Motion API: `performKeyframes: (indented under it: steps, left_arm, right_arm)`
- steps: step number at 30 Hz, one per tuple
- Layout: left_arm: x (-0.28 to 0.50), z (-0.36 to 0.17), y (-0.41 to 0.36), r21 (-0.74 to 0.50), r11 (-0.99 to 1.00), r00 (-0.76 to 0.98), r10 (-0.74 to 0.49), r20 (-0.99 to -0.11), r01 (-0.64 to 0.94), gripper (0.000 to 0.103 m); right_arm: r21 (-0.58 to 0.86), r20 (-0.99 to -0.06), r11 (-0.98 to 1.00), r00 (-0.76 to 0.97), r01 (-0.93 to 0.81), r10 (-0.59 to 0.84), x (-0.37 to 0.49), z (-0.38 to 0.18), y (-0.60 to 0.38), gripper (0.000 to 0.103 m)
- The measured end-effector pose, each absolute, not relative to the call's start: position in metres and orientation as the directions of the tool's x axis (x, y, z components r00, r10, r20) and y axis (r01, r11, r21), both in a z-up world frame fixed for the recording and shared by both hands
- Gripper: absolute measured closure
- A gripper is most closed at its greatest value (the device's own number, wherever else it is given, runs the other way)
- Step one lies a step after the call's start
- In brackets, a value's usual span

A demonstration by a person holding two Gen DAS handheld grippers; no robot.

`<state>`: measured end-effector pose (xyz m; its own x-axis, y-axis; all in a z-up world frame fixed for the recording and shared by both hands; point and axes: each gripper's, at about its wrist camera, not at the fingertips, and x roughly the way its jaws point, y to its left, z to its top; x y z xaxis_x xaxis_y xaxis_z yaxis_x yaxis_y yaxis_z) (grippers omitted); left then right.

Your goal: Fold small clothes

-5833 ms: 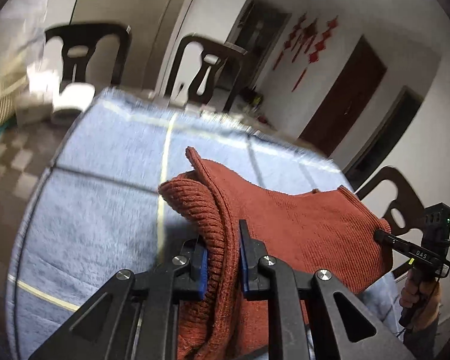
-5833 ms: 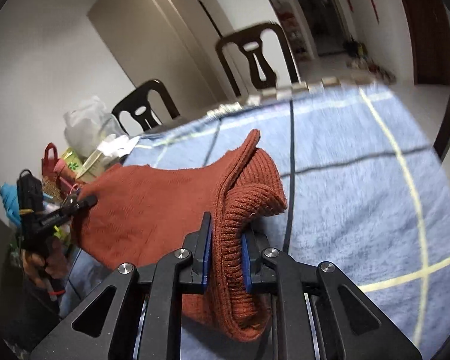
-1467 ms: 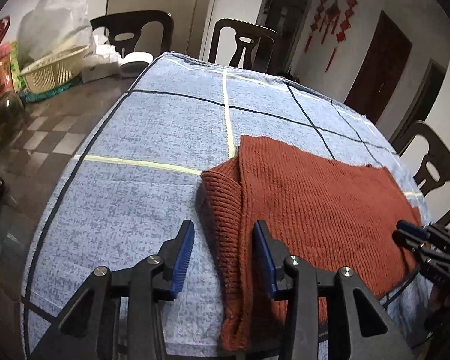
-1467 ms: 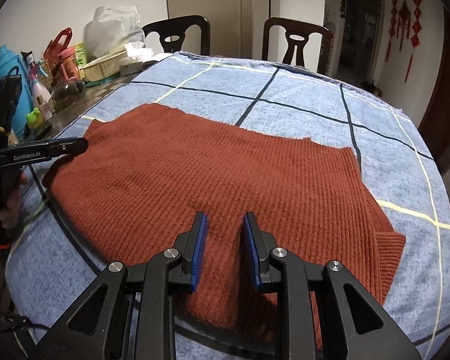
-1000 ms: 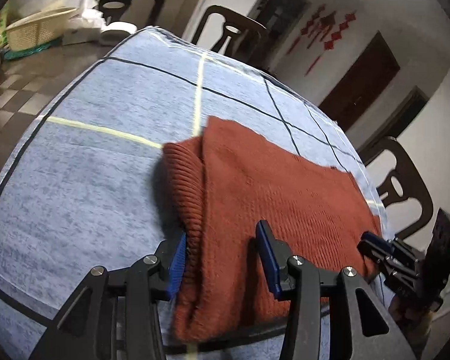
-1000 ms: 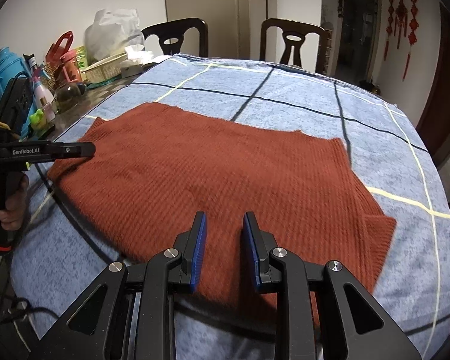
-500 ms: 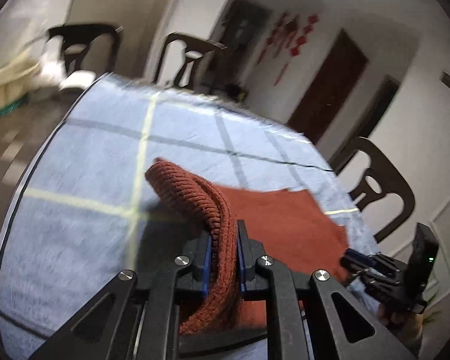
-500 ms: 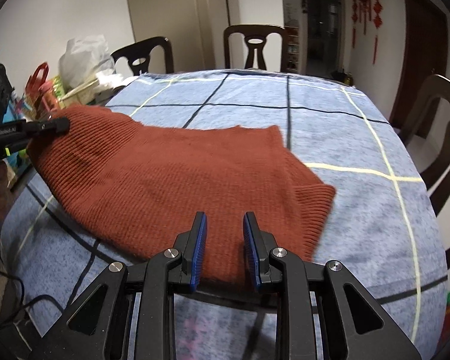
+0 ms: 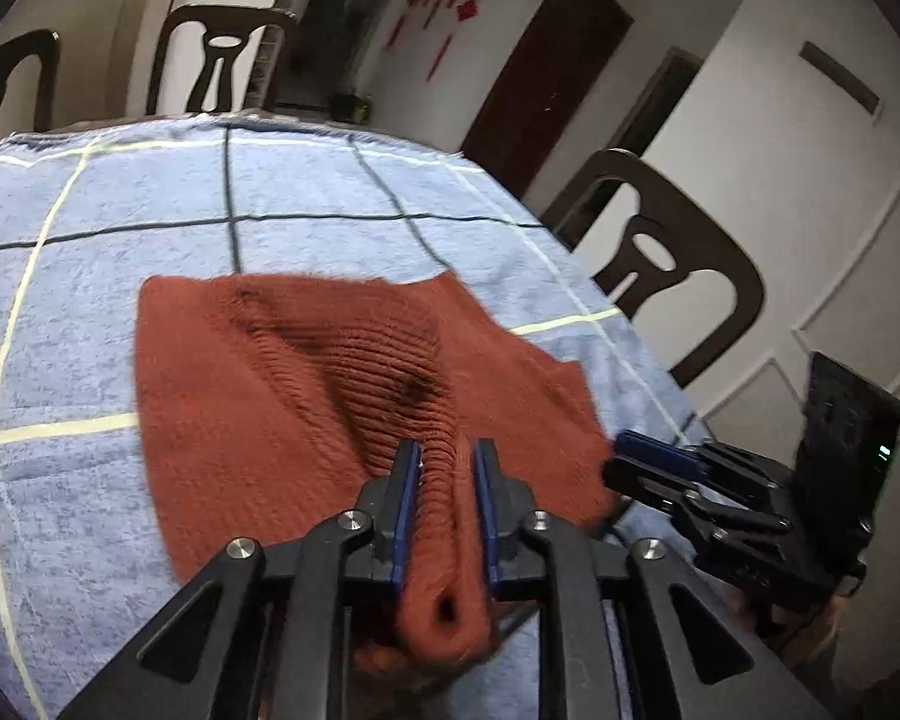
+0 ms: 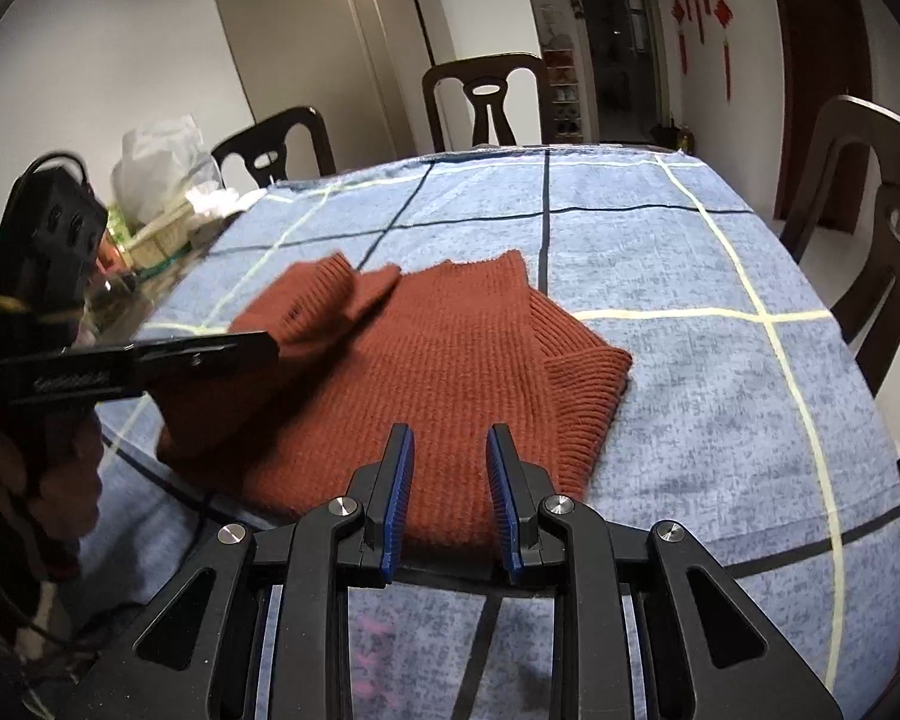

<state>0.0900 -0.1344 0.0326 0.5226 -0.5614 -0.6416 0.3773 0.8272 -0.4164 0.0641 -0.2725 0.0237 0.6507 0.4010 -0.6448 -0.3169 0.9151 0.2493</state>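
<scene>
Left gripper [image 9: 444, 468] clamped on a bunched ribbed edge of the rust sweater [image 10: 450, 360], lifting it to carry the fold rightward; right gripper [image 10: 450, 468] jaws apart, empty, hovering at the near hem; sweater lies mid-table on blue checked cloth [image 10: 720, 360].

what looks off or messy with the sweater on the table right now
Nothing is damaged or spilled. The red sweater is mid-fold and uneven: the left gripper pinches one ribbed end, lifting it over the body into a rumpled hump, while the other ribbed cuff sticks out sideways on the blue tablecloth. The right gripper is open, holding nothing.
</scene>
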Motion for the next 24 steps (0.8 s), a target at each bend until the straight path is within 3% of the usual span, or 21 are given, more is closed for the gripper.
performKeyframes:
  steps: [3, 10, 24]
  left_arm:
    - [0.078, 0.048, -0.127, -0.425, 0.808, 0.542, -0.589, -0.599, 0.409, 0.081]
    - [0.070, 0.046, -0.081, -0.303, 0.916, 0.662, -0.400, -0.634, 0.263, 0.081]
    - [0.065, 0.015, -0.065, -0.241, 0.952, 0.666, -0.304, -0.681, 0.189, 0.080]
  right_arm:
    - [0.323, -0.623, 0.888, 0.634, -0.326, 0.459, 0.068, 0.027, -0.273, 0.066]
    - [0.499, -0.563, 0.779, 0.540, -0.381, 0.625, 0.091, 0.028, -0.249, 0.066]
    - [0.533, -0.659, 0.777, 0.412, -0.333, 0.629, 0.127, -0.011, -0.216, 0.066]
